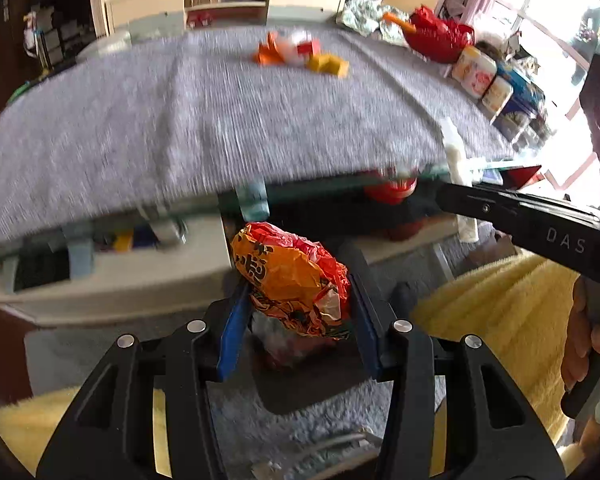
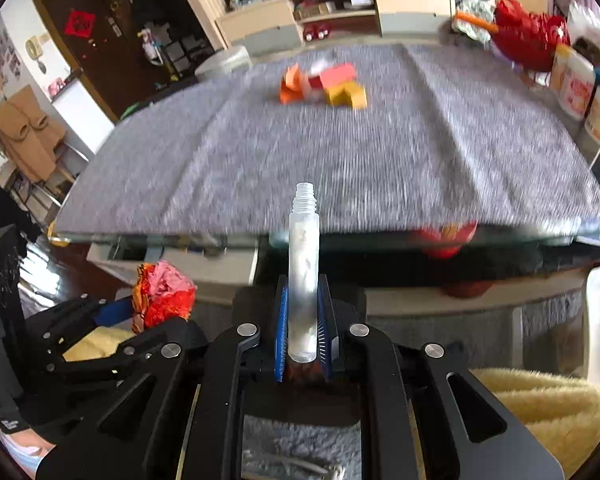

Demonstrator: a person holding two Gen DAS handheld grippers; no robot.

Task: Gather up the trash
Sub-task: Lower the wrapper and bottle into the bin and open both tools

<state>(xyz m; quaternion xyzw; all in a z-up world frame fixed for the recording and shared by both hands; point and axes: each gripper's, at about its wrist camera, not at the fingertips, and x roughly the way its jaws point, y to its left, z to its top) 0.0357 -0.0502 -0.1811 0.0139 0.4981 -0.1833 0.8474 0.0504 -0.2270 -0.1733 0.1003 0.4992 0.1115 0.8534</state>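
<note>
Trash in hand: the left gripper [image 1: 296, 312] pinches a crumpled orange wrapper [image 1: 288, 280] between its blue pads [image 1: 232, 332], and the right gripper [image 2: 303, 328] clamps a clear plastic tube [image 2: 304, 268] upright by its lower half, open threaded neck uppermost. Both items hang in front of and below the near edge of the grey-clothed table [image 2: 340, 160].

Handling, as judged from appearance:
- Wrapper: very light, soft, crushable foil or film. It compresses under the pads and can slide out if the grip relaxes. Take hold across the bulk of the wad, not at a loose flap.
- Tube: light, rigid, smooth-walled, probably slippery. Grip across the cylindrical body, near mid-length, to limit pivoting between the pads. Whether any residue remains inside cannot be determined.

More scraps [image 2: 324, 86], orange, pink and yellow, lie together on the far part of the cloth, well apart from both grippers. They look like light folded paper or card, best taken at a raised edge.
</note>
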